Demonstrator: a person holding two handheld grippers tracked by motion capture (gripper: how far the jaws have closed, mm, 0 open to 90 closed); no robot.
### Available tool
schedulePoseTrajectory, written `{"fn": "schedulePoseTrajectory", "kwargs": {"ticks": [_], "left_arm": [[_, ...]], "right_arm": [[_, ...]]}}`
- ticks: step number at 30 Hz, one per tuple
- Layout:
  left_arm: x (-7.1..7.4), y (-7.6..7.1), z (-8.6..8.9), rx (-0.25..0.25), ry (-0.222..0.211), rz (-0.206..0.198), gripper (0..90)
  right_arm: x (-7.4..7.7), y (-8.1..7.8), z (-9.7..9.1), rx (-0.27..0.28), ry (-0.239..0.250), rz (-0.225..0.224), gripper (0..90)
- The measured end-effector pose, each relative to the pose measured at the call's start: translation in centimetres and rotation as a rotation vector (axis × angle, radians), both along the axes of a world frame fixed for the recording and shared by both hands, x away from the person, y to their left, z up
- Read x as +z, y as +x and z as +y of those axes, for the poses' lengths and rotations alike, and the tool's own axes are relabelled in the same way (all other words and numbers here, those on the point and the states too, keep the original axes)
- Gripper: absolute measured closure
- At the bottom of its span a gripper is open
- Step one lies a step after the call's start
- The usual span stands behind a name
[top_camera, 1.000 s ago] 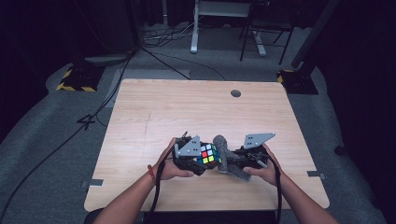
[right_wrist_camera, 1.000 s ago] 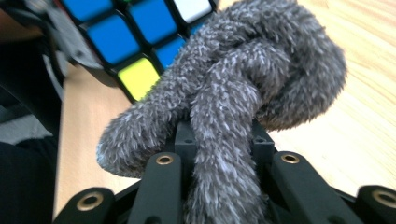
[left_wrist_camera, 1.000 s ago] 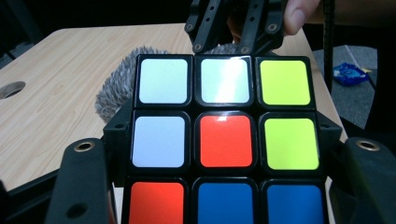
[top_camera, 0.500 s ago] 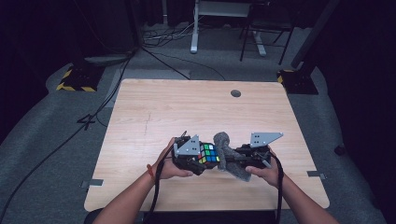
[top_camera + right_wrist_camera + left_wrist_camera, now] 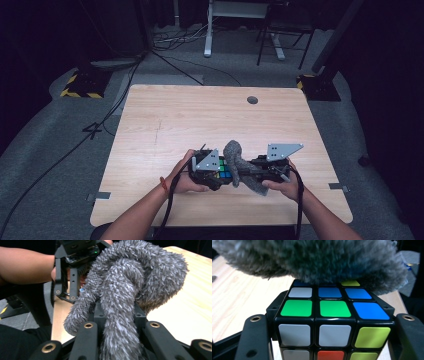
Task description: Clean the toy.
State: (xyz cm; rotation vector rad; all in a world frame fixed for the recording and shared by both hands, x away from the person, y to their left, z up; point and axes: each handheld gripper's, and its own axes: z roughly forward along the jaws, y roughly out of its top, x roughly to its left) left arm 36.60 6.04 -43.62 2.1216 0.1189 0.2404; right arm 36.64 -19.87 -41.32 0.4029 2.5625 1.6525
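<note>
A Rubik's cube (image 5: pixel 218 168) with mixed coloured faces is held just above the table's near edge, and my left gripper (image 5: pixel 216 175) is shut on its two sides. In the left gripper view the cube (image 5: pixel 329 315) sits between the black jaws of the left gripper (image 5: pixel 332 340), white and green tiles facing the camera. A grey fuzzy cloth (image 5: pixel 235 152) lies draped over the cube's far top edge (image 5: pixel 312 260). My right gripper (image 5: pixel 250 175) is shut on that cloth (image 5: pixel 125 290), which bunches up between its jaws (image 5: pixel 120 332). The left gripper (image 5: pixel 72 272) shows beyond it.
The light wooden table (image 5: pixel 200 120) has a round cable hole (image 5: pixel 252 100) near its far edge. Beyond the table stand a desk leg (image 5: pixel 207 30) and a chair base (image 5: pixel 280 35). Cables and a yellow-black striped block (image 5: pixel 80 85) lie on the grey floor at the left.
The right gripper has shifted a little to the right with the cloth still in it. The left gripper and the cube have stayed in place.
</note>
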Motion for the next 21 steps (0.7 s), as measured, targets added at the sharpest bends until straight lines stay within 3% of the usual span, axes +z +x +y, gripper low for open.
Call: {"fn": "schedulePoseTrajectory", "kwargs": {"ticks": [2,7,9,13,16,18,21], "left_arm": [[0.3,0.0,0.2,0.009,-0.015,-0.008,33.3],[0.6,-0.2,0.4,0.011,-0.033,-0.019,33.3],[0.6,-0.2,0.3,0.009,-0.035,-0.018,33.3],[0.9,-0.2,0.5,0.012,-0.059,-0.016,33.3],[1.5,-0.1,0.9,0.009,-0.117,-0.004,33.4],[1.6,-0.2,0.9,0.010,-0.118,-0.004,33.4],[1.4,0.0,1.0,0.009,-0.114,-0.002,33.3]], "right_arm": [[-0.1,0.2,-0.3,-0.024,-0.019,-0.009,73.8],[-1.5,1.3,-0.8,-0.067,-0.084,0.030,73.8],[-1.7,1.5,-0.7,-0.051,-0.079,0.057,73.8],[-2.2,1.5,-0.3,-0.041,-0.104,0.068,73.8],[-3.2,1.3,0.4,-0.024,-0.162,0.081,73.8],[-3.6,1.1,1.0,-0.013,-0.195,0.083,73.8],[-3.3,0.9,1.5,-0.007,-0.190,0.064,73.8]]}}
